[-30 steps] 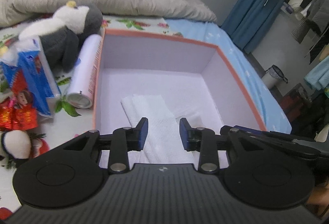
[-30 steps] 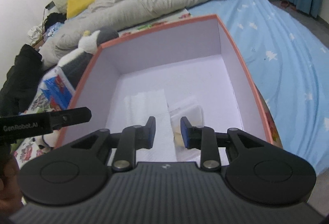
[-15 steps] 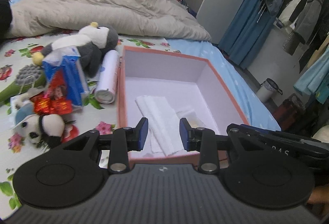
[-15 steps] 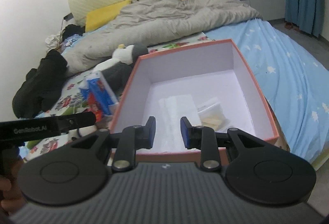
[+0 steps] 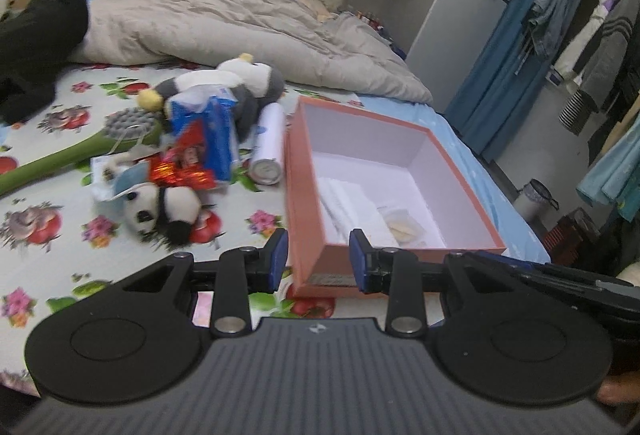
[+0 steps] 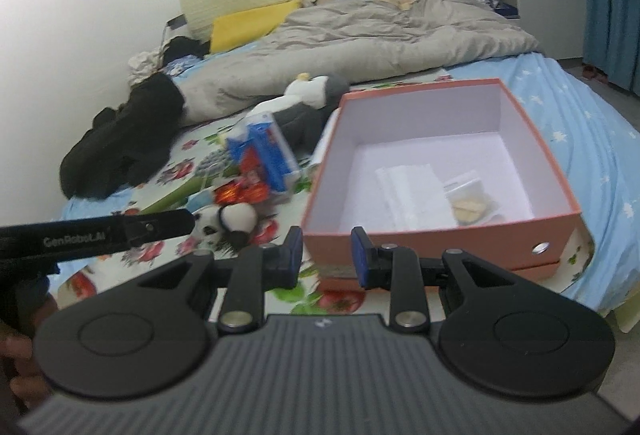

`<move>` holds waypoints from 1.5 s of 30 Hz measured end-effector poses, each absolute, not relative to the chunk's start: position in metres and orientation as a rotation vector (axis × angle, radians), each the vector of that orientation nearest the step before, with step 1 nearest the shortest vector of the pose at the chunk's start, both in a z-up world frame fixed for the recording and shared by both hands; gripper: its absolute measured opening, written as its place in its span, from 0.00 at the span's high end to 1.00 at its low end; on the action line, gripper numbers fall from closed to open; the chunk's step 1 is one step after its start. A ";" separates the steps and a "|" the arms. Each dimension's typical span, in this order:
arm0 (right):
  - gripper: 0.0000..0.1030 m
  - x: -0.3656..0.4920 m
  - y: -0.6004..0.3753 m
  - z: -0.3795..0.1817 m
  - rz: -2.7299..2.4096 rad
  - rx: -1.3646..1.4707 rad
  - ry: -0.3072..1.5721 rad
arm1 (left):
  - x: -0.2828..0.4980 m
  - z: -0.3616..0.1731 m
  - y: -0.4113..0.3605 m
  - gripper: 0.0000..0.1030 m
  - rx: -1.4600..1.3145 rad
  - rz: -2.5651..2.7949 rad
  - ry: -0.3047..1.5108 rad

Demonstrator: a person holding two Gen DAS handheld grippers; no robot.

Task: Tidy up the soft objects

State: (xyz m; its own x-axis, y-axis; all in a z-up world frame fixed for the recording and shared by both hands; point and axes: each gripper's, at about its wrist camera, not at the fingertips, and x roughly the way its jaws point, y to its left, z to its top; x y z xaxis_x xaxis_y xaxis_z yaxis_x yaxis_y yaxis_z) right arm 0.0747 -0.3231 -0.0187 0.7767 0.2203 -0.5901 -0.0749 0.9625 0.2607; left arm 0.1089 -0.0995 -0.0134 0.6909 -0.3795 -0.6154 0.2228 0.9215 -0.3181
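so the bed [image 5: 48,235] is a mess: grey duvet [image 5: 224,23] at the back, then a heap with a penguin plush [image 5: 236,75], blue tissue pack [image 5: 216,139], red wrappers [image 5: 180,171], a white can [image 5: 268,147] and a green massage brush [image 5: 80,151]. The little panda plush [image 5: 164,211] lies on the near side of the heap, left of the orange box [image 5: 308,203], which has folded white cloth [image 5: 352,207] and a clear packet [image 5: 404,227] inside. Left gripper [image 5: 318,259] and right gripper [image 6: 326,255] both have jaws parted, nothing between them, hanging short of the box's near wall, panda off to their left
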 end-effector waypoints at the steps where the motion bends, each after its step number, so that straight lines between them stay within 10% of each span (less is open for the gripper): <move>1: 0.70 0.072 -0.318 -0.019 0.172 0.227 0.665 | 0.105 -0.014 -0.093 0.63 -0.231 -0.330 0.733; 25: 0.70 0.026 -0.232 -0.049 0.379 0.136 0.698 | 0.022 -0.037 -0.006 0.63 -0.309 -0.170 0.681; 45: 0.70 0.107 -0.201 -0.085 0.369 0.104 0.764 | 0.113 -0.097 0.042 0.62 -0.446 -0.097 0.756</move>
State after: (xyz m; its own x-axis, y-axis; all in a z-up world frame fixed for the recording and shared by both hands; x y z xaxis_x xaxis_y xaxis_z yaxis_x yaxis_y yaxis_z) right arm 0.1067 -0.2011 -0.0845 0.6618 0.3629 -0.6560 -0.2881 0.9309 0.2244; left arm 0.1129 0.0416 -0.0965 0.7278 -0.2434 -0.6412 -0.0729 0.9022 -0.4251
